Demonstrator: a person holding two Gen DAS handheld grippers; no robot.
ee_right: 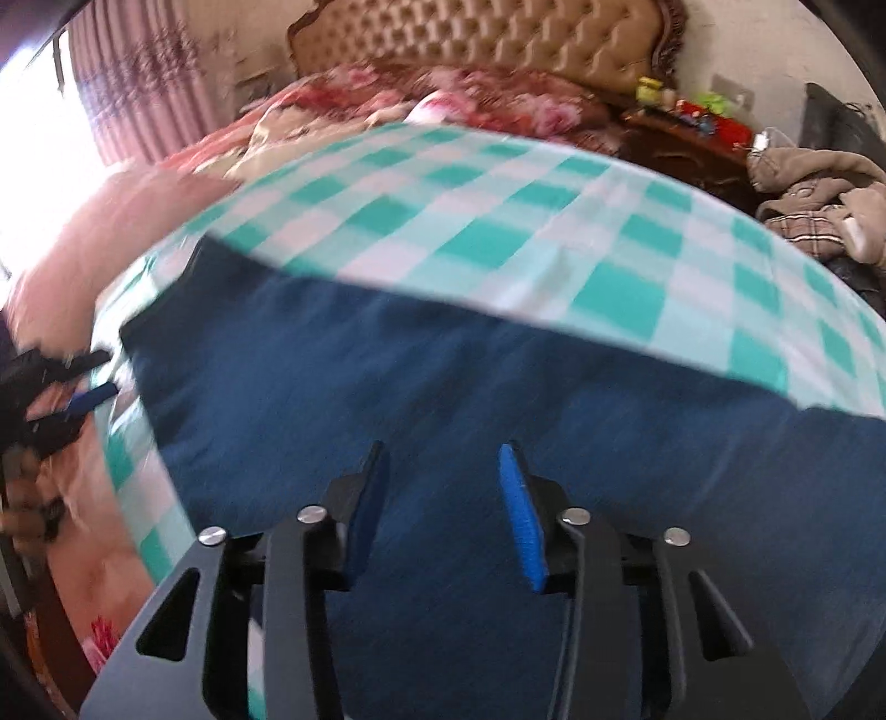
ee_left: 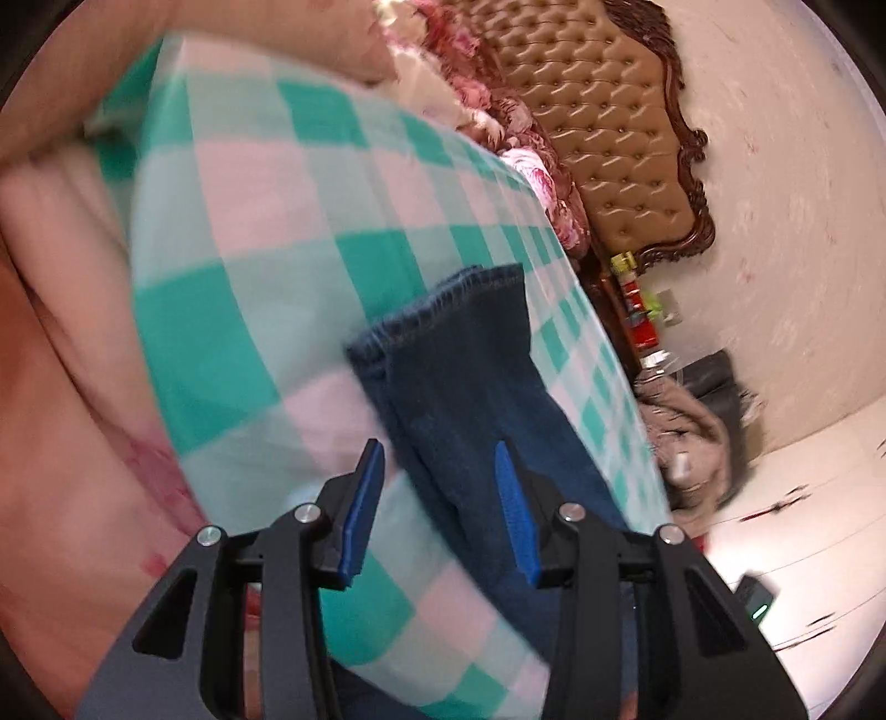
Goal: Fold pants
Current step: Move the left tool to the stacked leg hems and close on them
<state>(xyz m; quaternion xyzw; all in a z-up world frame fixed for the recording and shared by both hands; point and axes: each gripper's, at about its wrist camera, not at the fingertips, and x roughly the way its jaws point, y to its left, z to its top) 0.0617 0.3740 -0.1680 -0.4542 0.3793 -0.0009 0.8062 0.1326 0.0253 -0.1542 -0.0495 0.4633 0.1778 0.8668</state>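
Dark blue jeans [ee_right: 443, 399] lie flat across a green and white checked sheet [ee_right: 498, 221] on the bed. In the left wrist view a hemmed leg end of the jeans [ee_left: 459, 354] points away from me. My left gripper [ee_left: 440, 459] is open, its fingers just above the leg near its edge. My right gripper [ee_right: 443, 465] is open and empty, hovering over the wide middle of the jeans. The left gripper also shows at the left edge of the right wrist view [ee_right: 83, 399], beside the jeans' end.
A tufted tan headboard [ee_right: 482, 39] and floral bedding [ee_right: 443, 94] lie at the far end. A dark nightstand [ee_right: 686, 144] with small items and a pile of clothes [ee_right: 819, 210] stand to the right. Pink bedding [ee_left: 66, 332] borders the sheet. White floor [ee_left: 803, 498] lies beyond.
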